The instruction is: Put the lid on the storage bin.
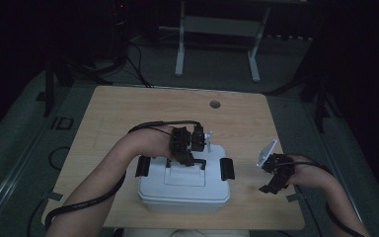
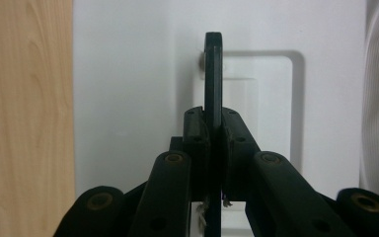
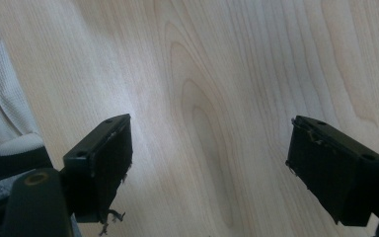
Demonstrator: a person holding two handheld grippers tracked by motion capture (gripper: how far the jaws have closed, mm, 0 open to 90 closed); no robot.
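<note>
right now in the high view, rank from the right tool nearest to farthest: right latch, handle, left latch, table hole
1. Right latch, on the box's near side to the right tool.
2. Handle, mid-lid.
3. Left latch and table hole: too close to call.

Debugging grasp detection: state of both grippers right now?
Left gripper: shut on the black handle of the white box's lid.
Right gripper: open, holding nothing, over the bare wooden table.
</note>
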